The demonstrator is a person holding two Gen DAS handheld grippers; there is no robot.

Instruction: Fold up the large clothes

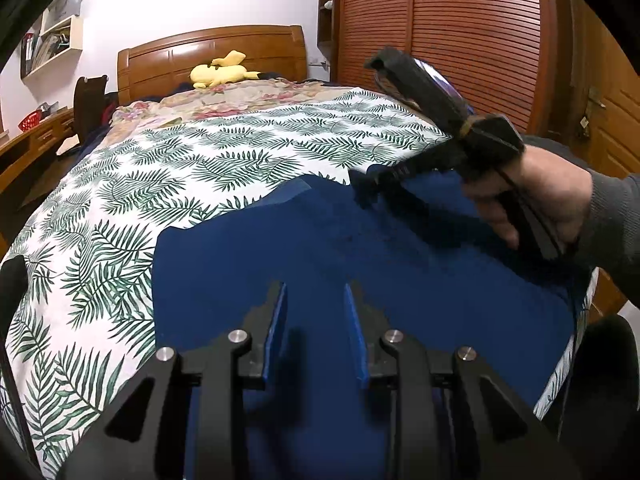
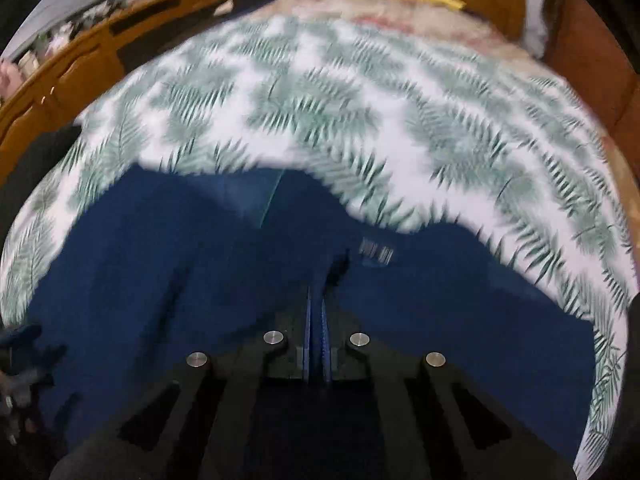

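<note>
A dark blue garment (image 1: 360,248) lies spread on the leaf-print bedspread (image 1: 168,168). My left gripper (image 1: 316,292) is open and empty, its blue-padded jaws apart just above the garment's near part. My right gripper shows in the left wrist view (image 1: 366,190), held in a hand at the garment's far right edge, tips down on the cloth. In the right wrist view the right gripper (image 2: 317,296) has its jaws nearly together on a fold of the blue garment (image 2: 160,264). That view is blurred by motion.
A yellow plush toy (image 1: 222,70) lies by the wooden headboard (image 1: 212,52). A floral blanket (image 1: 240,98) covers the bed's far end. A wooden wardrobe (image 1: 460,32) stands on the right, a desk (image 1: 36,136) and chair on the left.
</note>
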